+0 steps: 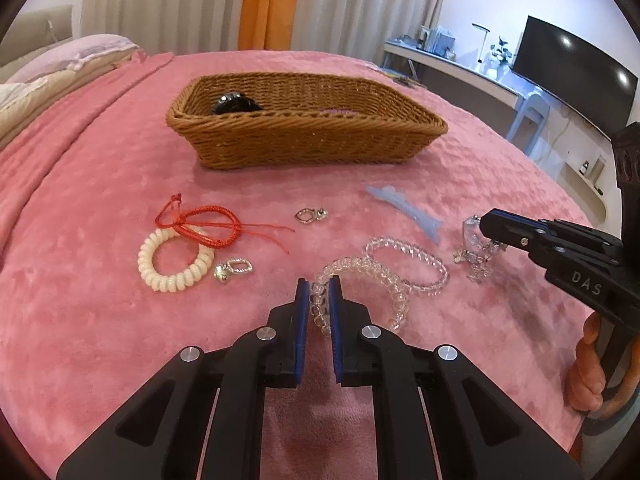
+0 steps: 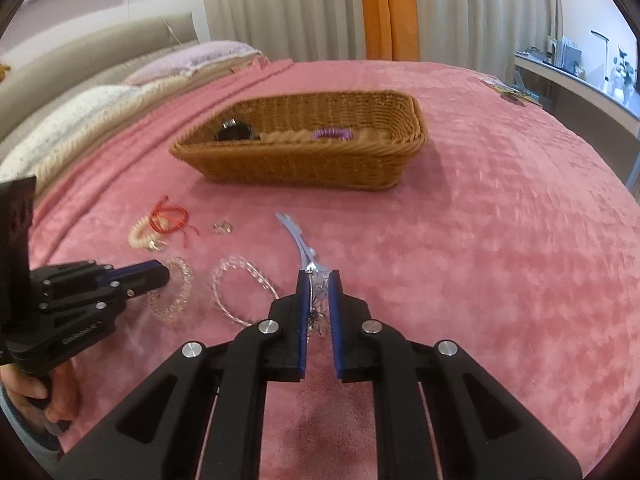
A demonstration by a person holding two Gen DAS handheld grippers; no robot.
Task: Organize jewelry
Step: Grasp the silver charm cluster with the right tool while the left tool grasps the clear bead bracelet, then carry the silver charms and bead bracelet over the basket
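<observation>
A wicker basket (image 1: pixel 312 128) sits on the pink bedspread and holds a black item (image 1: pixel 234 104) and a purple coil tie (image 2: pixel 332 134). My left gripper (image 1: pixel 319 286) is shut on a clear beaded bracelet (image 1: pixel 372 272) lying on the bed. A second clear bracelet (image 1: pixel 420 260) overlaps it. My right gripper (image 2: pixel 319 280) is shut on a crystal-and-silver bracelet (image 2: pixel 318 300), seen from the left wrist view (image 1: pixel 474 256) at the right. A blue hair clip (image 1: pixel 404 206) lies just beyond.
On the bed lie a red cord bracelet (image 1: pixel 200 220), a white coil tie (image 1: pixel 172 260), and two small silver charms (image 1: pixel 312 215) (image 1: pixel 234 270). Pillows (image 2: pixel 100 116) are at the left. A desk and TV (image 1: pixel 572 68) stand at the right.
</observation>
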